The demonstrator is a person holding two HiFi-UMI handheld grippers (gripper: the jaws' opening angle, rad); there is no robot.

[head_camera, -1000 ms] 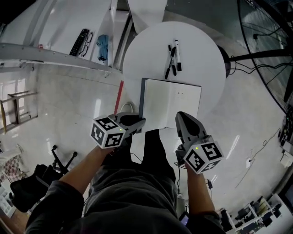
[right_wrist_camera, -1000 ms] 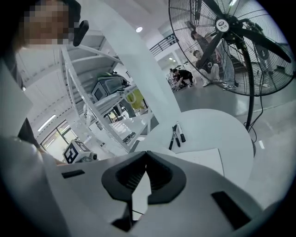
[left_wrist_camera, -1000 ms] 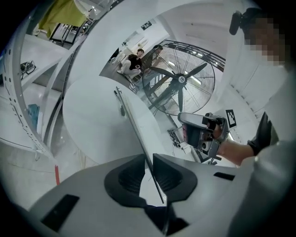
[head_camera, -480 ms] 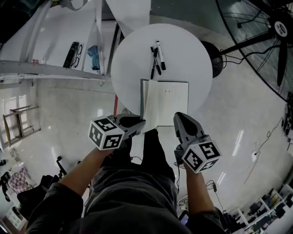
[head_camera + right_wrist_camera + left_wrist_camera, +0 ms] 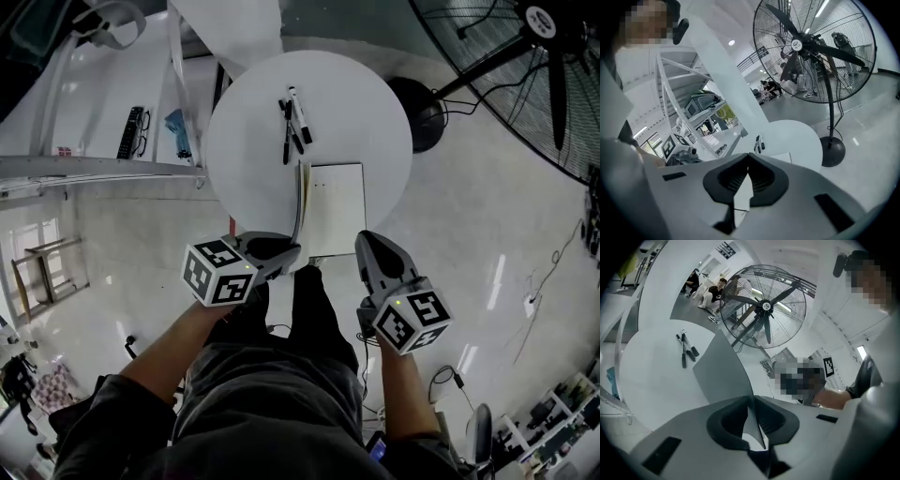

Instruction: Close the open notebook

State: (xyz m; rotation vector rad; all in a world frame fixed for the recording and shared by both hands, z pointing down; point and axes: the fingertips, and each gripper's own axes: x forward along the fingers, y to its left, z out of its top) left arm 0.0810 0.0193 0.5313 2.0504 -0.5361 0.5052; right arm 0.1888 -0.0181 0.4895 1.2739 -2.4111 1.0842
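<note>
Left gripper, right gripper: grey shells, each with a white cube bearing black square markers, small green light lit. Dark grey sleeves, black trousers.

Head view: high overhead, facing steeply down on the round desk. Left gripper view: low, close behind its own jaws, facing across the desk toward the fan. Right gripper view: likewise placed, facing likewise. All three share desk, pens and fan.
</note>
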